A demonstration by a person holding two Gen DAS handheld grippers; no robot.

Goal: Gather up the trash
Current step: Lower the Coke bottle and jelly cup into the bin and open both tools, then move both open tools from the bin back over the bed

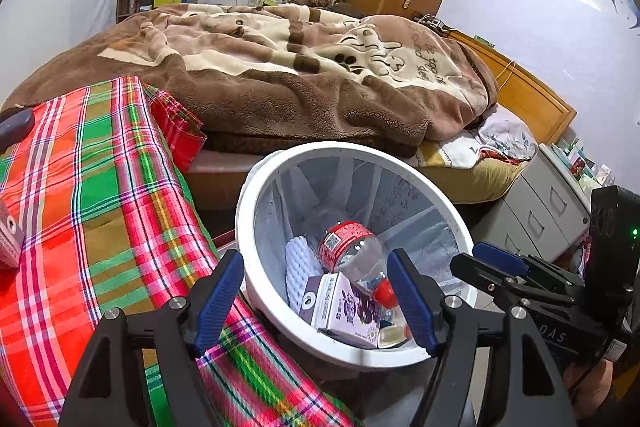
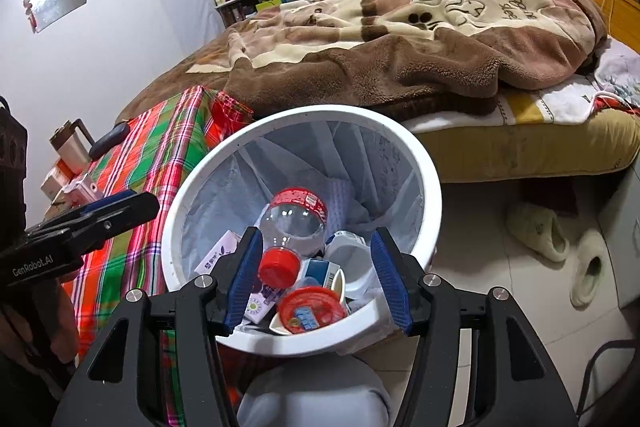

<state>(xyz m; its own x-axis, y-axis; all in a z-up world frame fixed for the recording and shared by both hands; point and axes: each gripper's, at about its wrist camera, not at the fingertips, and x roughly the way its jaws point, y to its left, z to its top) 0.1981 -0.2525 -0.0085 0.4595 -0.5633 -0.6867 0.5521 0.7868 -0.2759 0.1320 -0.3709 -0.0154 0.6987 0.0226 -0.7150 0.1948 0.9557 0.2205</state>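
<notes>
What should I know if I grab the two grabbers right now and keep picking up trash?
Left gripper: open, empty, over the white bin.
Right gripper: open, empty, over the same bin.
Done: the clear bottle with the red cap, purple carton and red-lidded cup lie in the bin.
Left: small boxes and a tumbler sit on the plaid cloth; I cannot tell if they are trash.

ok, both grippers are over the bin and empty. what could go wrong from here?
1. The left hand-held gripper and right hand-held gripper hang close together over the white trash bin, both open; they could knock each other.
2. The clear plastic bottle lies tilted on top of the pile, so more trash might roll off it.
3. The bin stands against the plaid-covered table; a nudge may shift it.
</notes>
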